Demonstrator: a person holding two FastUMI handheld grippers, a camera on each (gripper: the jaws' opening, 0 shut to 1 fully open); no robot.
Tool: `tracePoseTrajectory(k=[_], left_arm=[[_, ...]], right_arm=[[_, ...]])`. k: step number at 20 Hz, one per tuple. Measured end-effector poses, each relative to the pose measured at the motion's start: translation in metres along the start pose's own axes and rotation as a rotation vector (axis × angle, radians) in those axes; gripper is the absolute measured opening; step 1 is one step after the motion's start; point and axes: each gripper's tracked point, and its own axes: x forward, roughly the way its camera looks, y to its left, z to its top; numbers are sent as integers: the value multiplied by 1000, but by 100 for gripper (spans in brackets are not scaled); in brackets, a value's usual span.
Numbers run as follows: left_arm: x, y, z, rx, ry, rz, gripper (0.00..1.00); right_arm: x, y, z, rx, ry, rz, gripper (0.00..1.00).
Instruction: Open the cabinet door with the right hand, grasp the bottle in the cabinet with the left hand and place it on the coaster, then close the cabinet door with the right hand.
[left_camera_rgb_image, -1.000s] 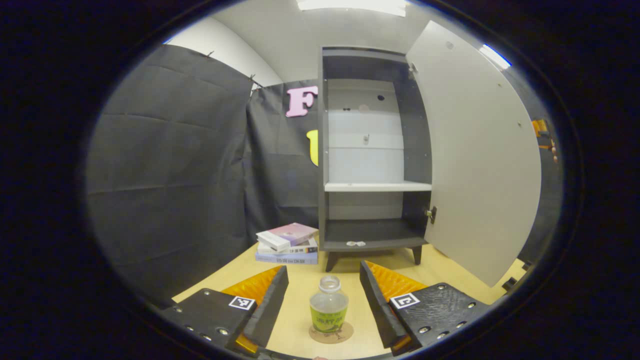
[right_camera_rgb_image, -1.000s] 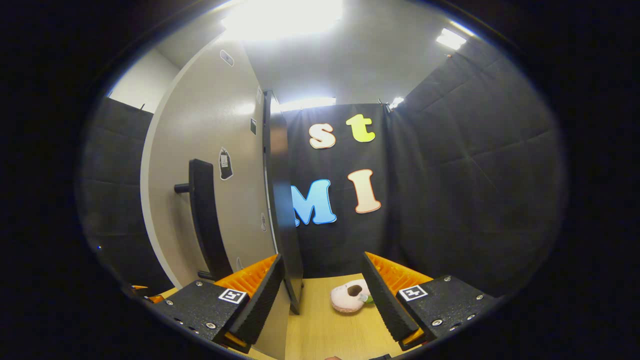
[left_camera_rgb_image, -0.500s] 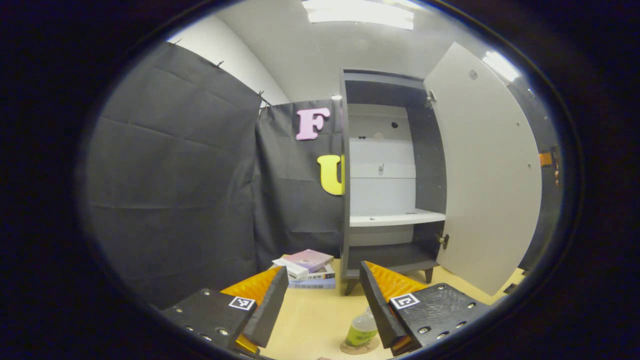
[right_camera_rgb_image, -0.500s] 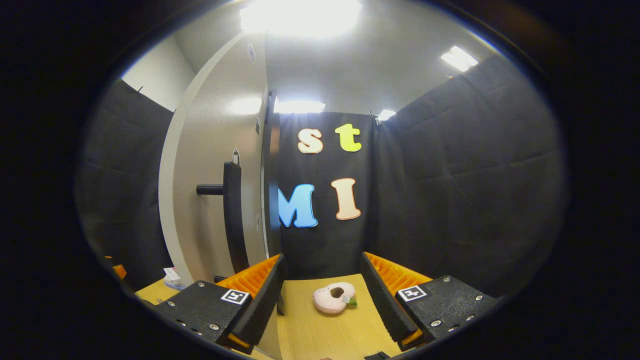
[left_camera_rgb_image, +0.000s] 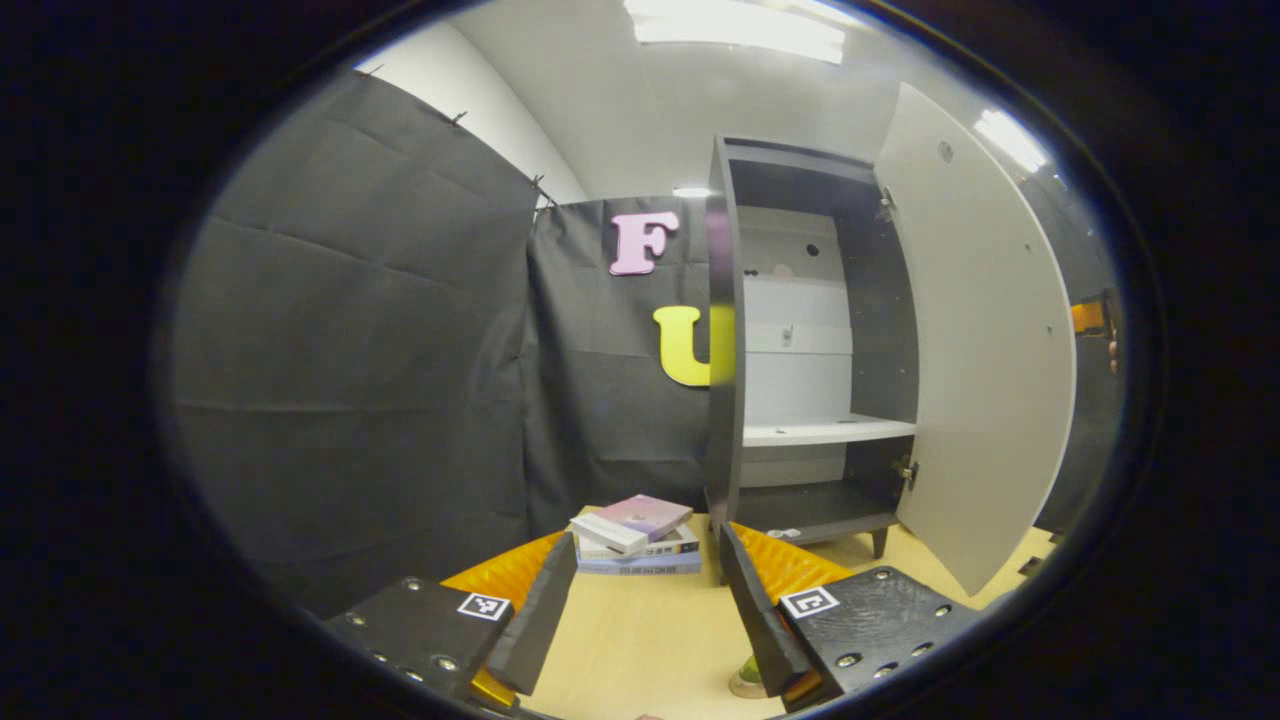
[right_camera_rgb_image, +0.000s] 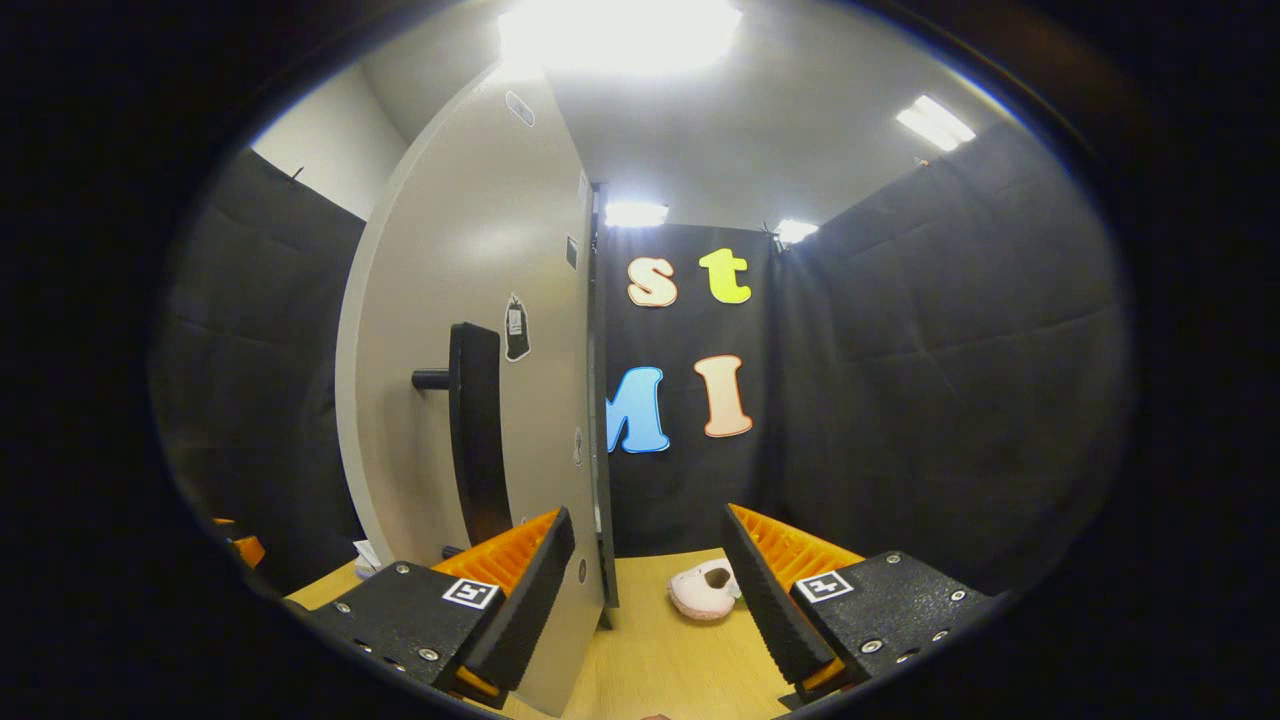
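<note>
Your left tool (left_camera_rgb_image: 648, 600) is spread wide and holds nothing, with the bottle (left_camera_rgb_image: 750, 676) on its coaster (left_camera_rgb_image: 742, 689) just beside its right finger, while your right tool (right_camera_rgb_image: 648, 578) gapes wide and empty beside the open cabinet door (right_camera_rgb_image: 470, 330).

Black cloth walls (left_camera_rgb_image: 350, 380); white ceiling (right_camera_rgb_image: 740, 130) with bright light panels (left_camera_rgb_image: 735, 20). Light wooden surface (left_camera_rgb_image: 640, 640). Book stack (left_camera_rgb_image: 635, 535) near rear wall.
</note>
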Motion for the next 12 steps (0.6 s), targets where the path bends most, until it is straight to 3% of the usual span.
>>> tracePoseTrajectory(k=[4, 5, 6, 12], left_arm=[[-7, 28, -3, 8, 3, 22, 86], [-9, 35, -3, 6, 2, 28, 82], [-10, 41, -3, 5, 2, 34, 86], [-21, 81, -9, 15, 9, 82, 82]], right_arm=[[4, 34, 0, 1, -3, 33, 92], [4, 42, -1, 1, -4, 41, 92], [6, 51, -1, 2, -5, 49, 92], [22, 99, -2, -4, -17, 110, 92]])
